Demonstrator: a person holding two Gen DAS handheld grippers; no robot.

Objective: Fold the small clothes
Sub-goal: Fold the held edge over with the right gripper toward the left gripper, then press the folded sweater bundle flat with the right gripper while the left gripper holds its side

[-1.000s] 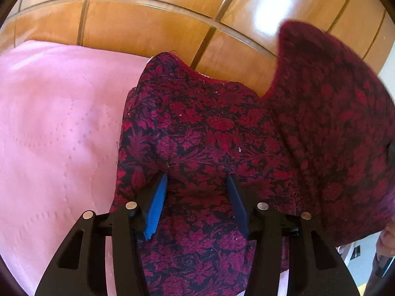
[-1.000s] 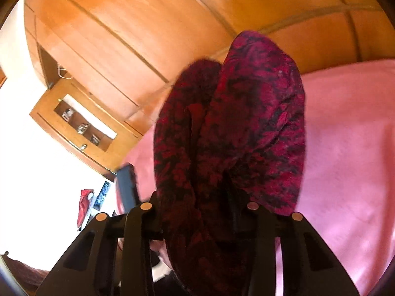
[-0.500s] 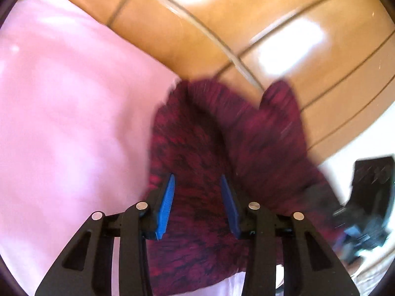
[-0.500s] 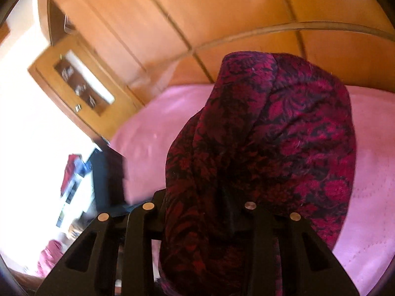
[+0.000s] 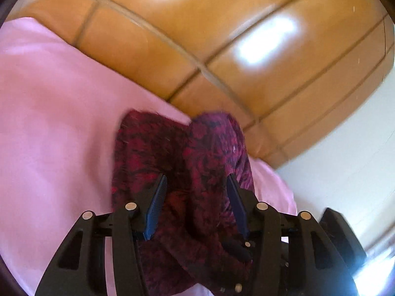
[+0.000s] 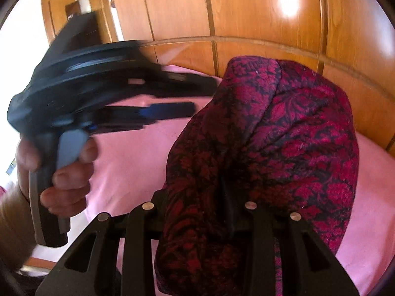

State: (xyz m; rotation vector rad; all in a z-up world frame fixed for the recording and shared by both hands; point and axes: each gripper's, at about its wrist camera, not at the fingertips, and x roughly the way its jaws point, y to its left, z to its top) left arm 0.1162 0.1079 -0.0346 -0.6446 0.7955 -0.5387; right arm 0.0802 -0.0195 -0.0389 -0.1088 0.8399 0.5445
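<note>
Dark red and black floral knit garment (image 6: 271,148) runs lengthwise away from the right gripper (image 6: 197,212), bunched and draped over both fingers above the pink quilted bedspread (image 6: 128,172). Right jaws are narrowly set and clamped on the cloth. The left gripper (image 5: 195,197) faces the same cloth: jaws opening, fabric between the blue pads (image 5: 155,202), which appear not to press it. Judged: the right controls the fold.

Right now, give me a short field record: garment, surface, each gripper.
garment: dark red floral cloth, bunched and lifted
surface: pink bedspread
backdrop: wooden headboard
left gripper: jaws opening, cloth between them, pads not pressing it
right gripper: shut on cloth
left hand: around the left gripper's handle
</note>
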